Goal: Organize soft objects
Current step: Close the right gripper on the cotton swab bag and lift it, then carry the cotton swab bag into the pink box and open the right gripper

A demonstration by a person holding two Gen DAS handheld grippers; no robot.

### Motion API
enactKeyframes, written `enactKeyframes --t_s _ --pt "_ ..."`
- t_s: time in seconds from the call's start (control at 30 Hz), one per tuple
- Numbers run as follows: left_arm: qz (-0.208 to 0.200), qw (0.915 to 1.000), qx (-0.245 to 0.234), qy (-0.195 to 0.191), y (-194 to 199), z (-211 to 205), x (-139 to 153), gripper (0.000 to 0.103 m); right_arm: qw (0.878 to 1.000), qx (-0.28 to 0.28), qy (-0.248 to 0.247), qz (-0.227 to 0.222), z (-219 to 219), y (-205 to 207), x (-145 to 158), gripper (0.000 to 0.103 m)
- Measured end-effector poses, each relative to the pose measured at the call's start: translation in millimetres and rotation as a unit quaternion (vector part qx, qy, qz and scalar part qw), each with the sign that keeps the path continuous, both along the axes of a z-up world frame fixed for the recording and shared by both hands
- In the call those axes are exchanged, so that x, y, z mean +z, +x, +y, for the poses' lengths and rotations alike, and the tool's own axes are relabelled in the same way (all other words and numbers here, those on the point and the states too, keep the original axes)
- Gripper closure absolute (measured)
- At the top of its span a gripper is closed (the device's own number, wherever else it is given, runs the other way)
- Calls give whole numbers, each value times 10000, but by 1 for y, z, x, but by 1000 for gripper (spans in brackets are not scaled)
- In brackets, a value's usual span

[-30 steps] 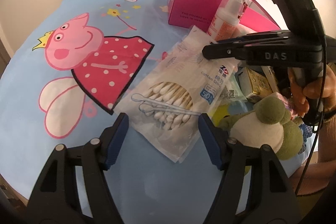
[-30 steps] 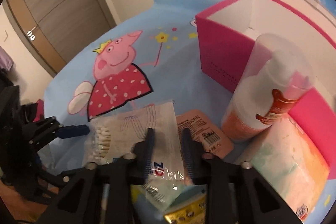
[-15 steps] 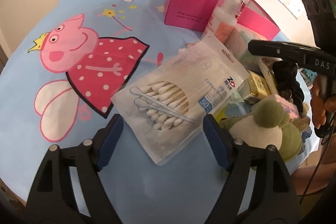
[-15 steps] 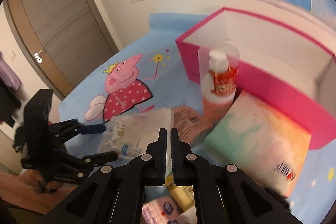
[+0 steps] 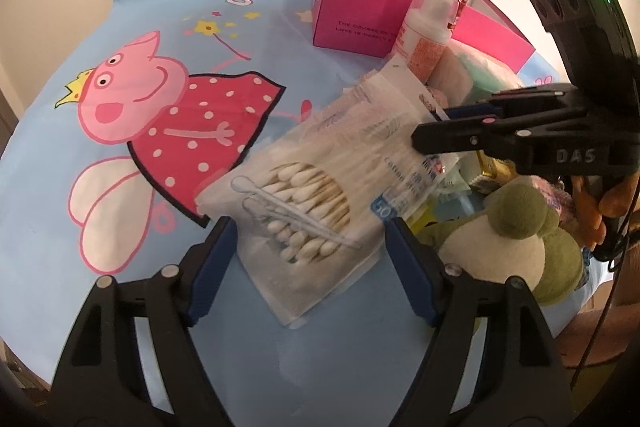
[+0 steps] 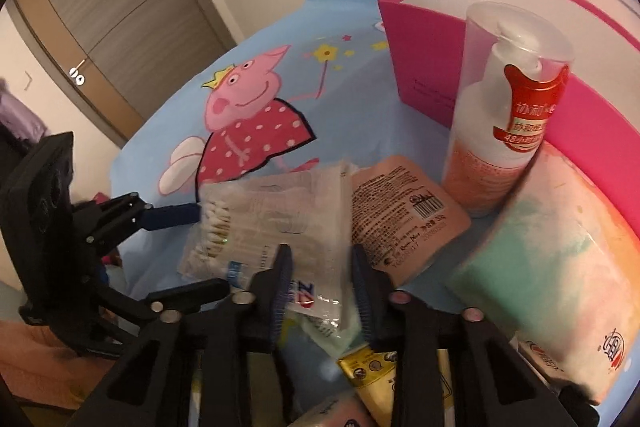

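A clear bag of cotton swabs (image 5: 320, 195) lies on the blue cartoon-pig cloth (image 5: 120, 147). My left gripper (image 5: 310, 267) is open, its jaws on either side of the bag's near end. My right gripper (image 6: 322, 291) is open, its jaws either side of the bag's (image 6: 276, 227) printed top edge; it also shows in the left wrist view (image 5: 424, 141). A pink open box (image 6: 520, 39) stands at the back. A pastel soft pack (image 6: 560, 259) lies at right, and a green and white plush toy (image 5: 508, 239) beside the bag.
A white pump bottle (image 6: 508, 107) stands against the pink box. A peach sachet (image 6: 404, 211) lies beside the swab bag. A yellow tube (image 6: 372, 375) and small packets crowd the near right. A wooden door (image 6: 100, 7) is behind at the left.
My right gripper was shut and raised half a second ago; it has come back down and opened around the swab bag's top edge. The left gripper stayed open around the bag's other end.
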State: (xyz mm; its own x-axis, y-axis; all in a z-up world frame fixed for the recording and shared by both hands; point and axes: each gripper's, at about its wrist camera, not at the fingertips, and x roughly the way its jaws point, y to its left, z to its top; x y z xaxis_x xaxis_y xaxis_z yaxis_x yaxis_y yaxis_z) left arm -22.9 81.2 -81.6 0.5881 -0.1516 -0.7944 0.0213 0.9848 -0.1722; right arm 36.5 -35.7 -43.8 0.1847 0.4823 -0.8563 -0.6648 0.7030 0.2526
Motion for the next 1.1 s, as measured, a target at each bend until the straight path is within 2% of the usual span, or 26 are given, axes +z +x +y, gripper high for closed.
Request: enactKeyframes --t_s 0.03,0.13,0.3,0.47,0.83,0.87,0.9,0.93,1.1 --pt "-2 10000 3 -28 0 1 0 25 10000 -3 38 -3 -2 0 1 90" --pt "-39 9998 -30 -212 0 2 1 26 9995 -62 280 -166 -14 -6 10 93" --pt "17 9984 2 -563 7 4 3 25 9968 -290 565 -494 -33 -24 28 96" --pt "96 9979 -49 -635 8 7 3 25 9937 -632 753 -531 -59 -30 34 96" --pt "235 9917 -812 -970 29 -17 3 25 9876 -1256 835 -428 -95 -35 23 96" --pt "257 9908 -828 -1039 31 -17 3 26 9873 -1275 852 -408 -96 -35 22 96" --pt "287 9889 -867 -1171 33 -16 4 35 9868 -1304 886 -365 -97 -35 19 96" --pt "353 9851 -948 -1389 35 -15 4 38 9862 -1325 931 -336 -96 -34 18 96" --pt "342 9823 -870 -1626 40 -9 9 38 9855 -1289 1050 -342 -95 -36 17 96"
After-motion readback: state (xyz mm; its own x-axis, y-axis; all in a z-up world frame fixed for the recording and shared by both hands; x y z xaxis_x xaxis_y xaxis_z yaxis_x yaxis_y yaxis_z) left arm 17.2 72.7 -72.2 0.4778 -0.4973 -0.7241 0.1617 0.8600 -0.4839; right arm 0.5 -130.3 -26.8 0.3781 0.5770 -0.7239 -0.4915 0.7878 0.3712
